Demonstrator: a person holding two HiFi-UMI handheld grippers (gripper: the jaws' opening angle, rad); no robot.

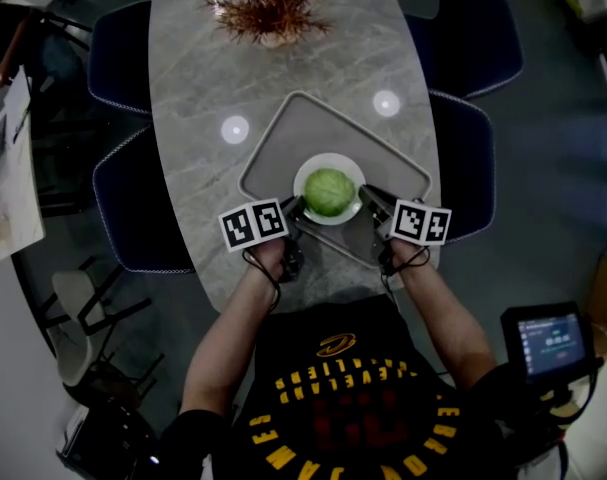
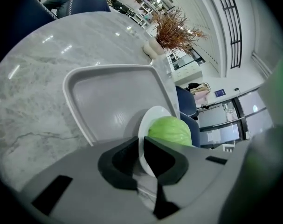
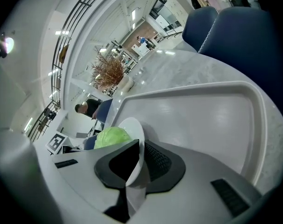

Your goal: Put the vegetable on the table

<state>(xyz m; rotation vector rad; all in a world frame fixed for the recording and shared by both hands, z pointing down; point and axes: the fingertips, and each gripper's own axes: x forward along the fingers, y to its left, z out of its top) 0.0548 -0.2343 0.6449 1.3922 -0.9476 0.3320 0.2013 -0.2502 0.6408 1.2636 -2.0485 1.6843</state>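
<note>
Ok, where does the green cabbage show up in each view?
Head view: cabbage at centre, on the white plate.
Left gripper view: cabbage low, right of centre.
Right gripper view: cabbage low, left of centre.
Shared landmark: dried plant at the table's far end.

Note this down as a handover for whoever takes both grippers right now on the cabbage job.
Grippers: left tongs and right tongs are each shut on the plate rim, on opposite sides.
Things: the cabbage sits on the plate, over the near end of the tray on the table. Cannot tell whether the plate is lifted.
Done: plate gripped on both sides.
Left: probably carry it level off the tray, set it on bare table, then open both.
</note>
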